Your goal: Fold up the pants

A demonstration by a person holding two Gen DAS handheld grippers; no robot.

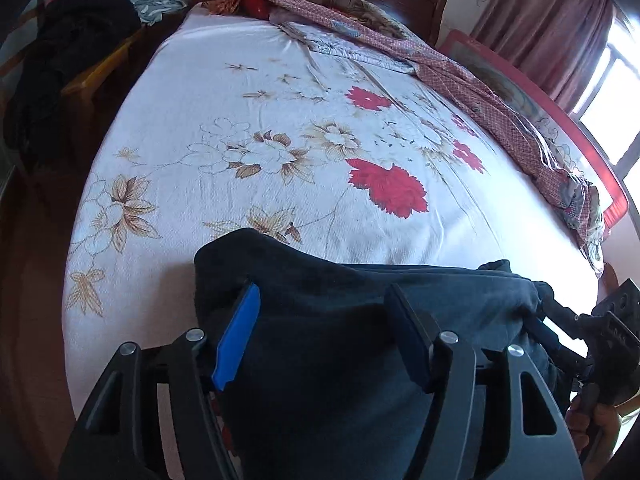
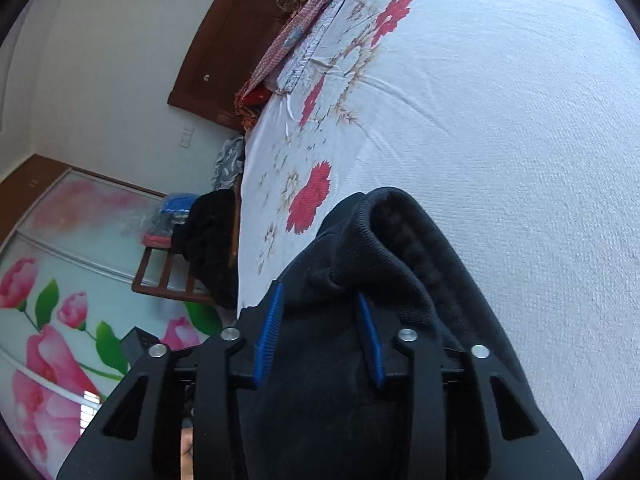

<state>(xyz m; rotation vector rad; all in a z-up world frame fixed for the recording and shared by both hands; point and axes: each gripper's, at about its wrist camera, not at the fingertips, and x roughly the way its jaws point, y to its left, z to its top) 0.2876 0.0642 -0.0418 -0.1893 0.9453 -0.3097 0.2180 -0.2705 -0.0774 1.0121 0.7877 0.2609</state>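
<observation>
The dark navy pants [image 1: 340, 312] are bunched over the near edge of the bed, held up between both grippers. My left gripper [image 1: 324, 300] has its blue-padded fingers [image 1: 236, 336] wide apart with the thick cloth filling the gap between them. My right gripper [image 2: 320, 300] is closed on a fold of the pants [image 2: 384, 248], with the ribbed edge sticking out past the fingertips. The right gripper also shows at the right edge of the left wrist view [image 1: 560, 320], gripping the far end of the cloth.
The bed [image 1: 200, 92] has a white sheet with red and brown flowers. A pink checked blanket [image 1: 500, 108] lies along its far right side by a pink guard rail. A chair with dark clothes [image 1: 72, 60] stands on the left. A wooden headboard is at the back.
</observation>
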